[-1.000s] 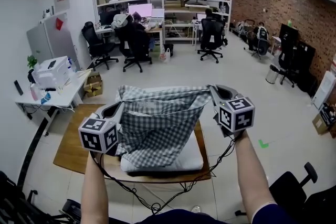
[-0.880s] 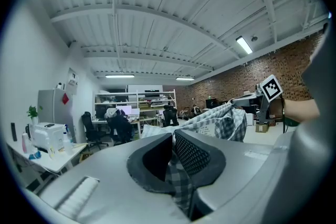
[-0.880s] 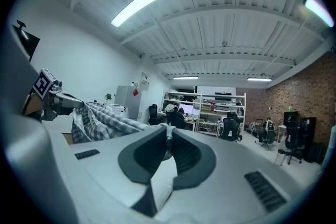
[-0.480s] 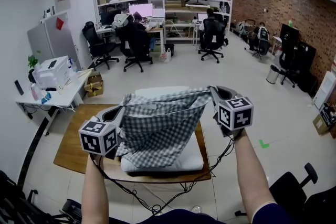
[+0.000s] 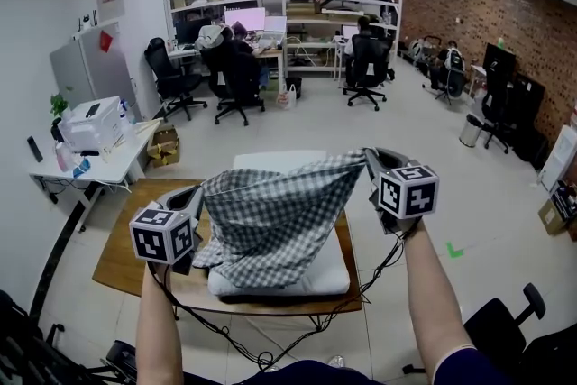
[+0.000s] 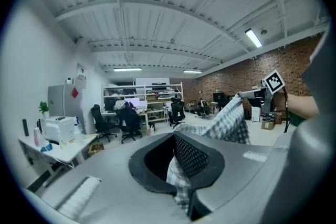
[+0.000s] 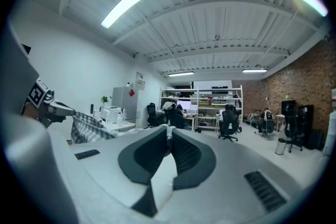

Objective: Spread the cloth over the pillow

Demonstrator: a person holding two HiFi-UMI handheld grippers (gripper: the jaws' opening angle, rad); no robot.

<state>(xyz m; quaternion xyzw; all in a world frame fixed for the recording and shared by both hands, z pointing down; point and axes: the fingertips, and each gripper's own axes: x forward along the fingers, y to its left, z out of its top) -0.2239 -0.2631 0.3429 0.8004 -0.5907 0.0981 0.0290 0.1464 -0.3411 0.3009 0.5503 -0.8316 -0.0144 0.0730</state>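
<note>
A checked cloth (image 5: 279, 212) hangs stretched between my two grippers above a white pillow (image 5: 302, 277) that lies on a wooden table (image 5: 117, 257). My left gripper (image 5: 196, 196) is shut on the cloth's left edge; its jaws have just closed further on the fabric. In the left gripper view the cloth (image 6: 226, 123) runs from the left gripper (image 6: 174, 136) across to the right one. My right gripper (image 5: 368, 160) is shut on the right corner, held higher. In the right gripper view a fold of cloth sits pinched in the right gripper (image 7: 168, 132). The cloth covers the pillow's middle.
Cables (image 5: 261, 347) hang below the table's near edge. A white side table with a printer (image 5: 90, 126) stands at the left. Office chairs (image 5: 236, 86), desks and shelves fill the far room. A black chair (image 5: 505, 329) is at the lower right.
My left gripper has sunk and shifted slightly left, lowering the cloth's left edge. More of the pillow's far edge now shows. The right gripper has stayed put.
</note>
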